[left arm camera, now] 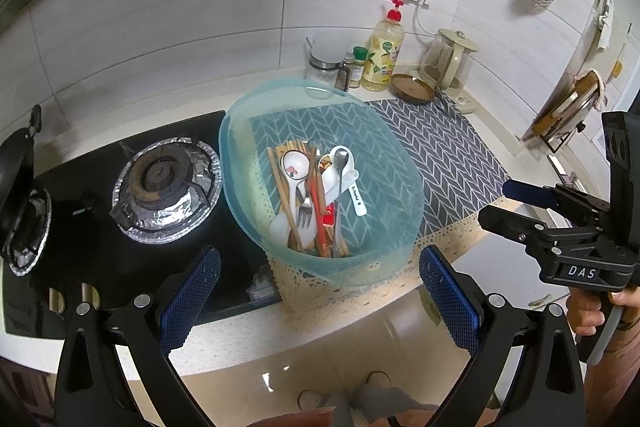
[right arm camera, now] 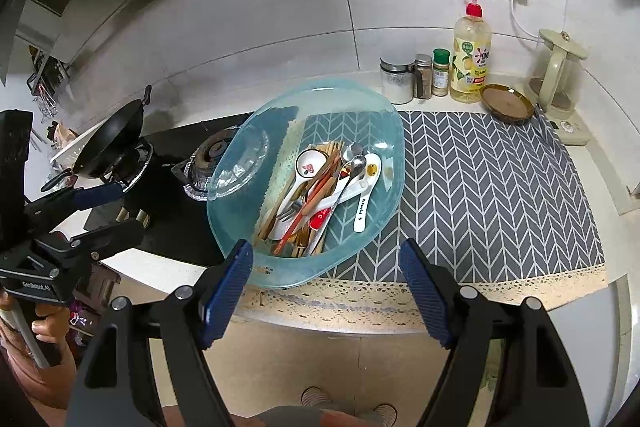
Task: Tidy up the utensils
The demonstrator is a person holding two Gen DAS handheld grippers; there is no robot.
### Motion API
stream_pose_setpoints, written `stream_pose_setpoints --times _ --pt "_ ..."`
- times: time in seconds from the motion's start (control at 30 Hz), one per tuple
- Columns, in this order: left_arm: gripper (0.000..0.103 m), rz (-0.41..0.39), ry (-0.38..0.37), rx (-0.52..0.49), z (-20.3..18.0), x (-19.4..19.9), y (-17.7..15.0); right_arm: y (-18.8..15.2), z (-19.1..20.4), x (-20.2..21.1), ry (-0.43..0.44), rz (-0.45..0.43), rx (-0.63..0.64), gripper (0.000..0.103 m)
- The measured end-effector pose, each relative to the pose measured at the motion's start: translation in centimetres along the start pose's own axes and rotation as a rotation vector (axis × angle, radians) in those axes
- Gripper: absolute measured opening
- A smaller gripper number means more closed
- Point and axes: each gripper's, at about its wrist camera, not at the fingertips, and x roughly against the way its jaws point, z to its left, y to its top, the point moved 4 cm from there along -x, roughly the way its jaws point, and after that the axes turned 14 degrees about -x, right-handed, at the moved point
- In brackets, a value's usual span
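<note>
A see-through teal basin [left arm camera: 384, 147] [right arm camera: 384, 131] sits on the counter, partly on a grey chevron placemat [left arm camera: 440, 147] [right arm camera: 500, 187]. Jumbled inside lie a white ceramic spoon with a red mark [left arm camera: 294, 165] [right arm camera: 310, 163], a metal spoon [left arm camera: 341, 157] [right arm camera: 356, 163], a fork [left arm camera: 306, 207], wooden chopsticks [left arm camera: 280, 179] and a white measuring spoon [left arm camera: 358, 197] [right arm camera: 360, 213]. My left gripper [left arm camera: 320, 255] [right arm camera: 130, 209] hovers open at the basin's near rim, nothing between its blue pads. My right gripper [right arm camera: 325, 247] [left arm camera: 494, 201] is open too, just short of the rim.
A black gas stove [left arm camera: 168, 183] with foil-lined burners adjoins the basin on the left, and a wok [right arm camera: 112, 139] rests on its far burner. Along the wall stand spice jars [right arm camera: 424, 75], a dish soap bottle [right arm camera: 472, 59], a brown dish [right arm camera: 508, 105] and a kettle [right arm camera: 560, 75].
</note>
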Motion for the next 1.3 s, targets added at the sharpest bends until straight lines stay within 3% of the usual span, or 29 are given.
stream_pose_setpoints --times 1.3 --pt "0.099 0.001 0.023 0.020 -0.8 -0.3 0.6 0.7 0.5 0.1 0.001 -0.007 0.022 0.074"
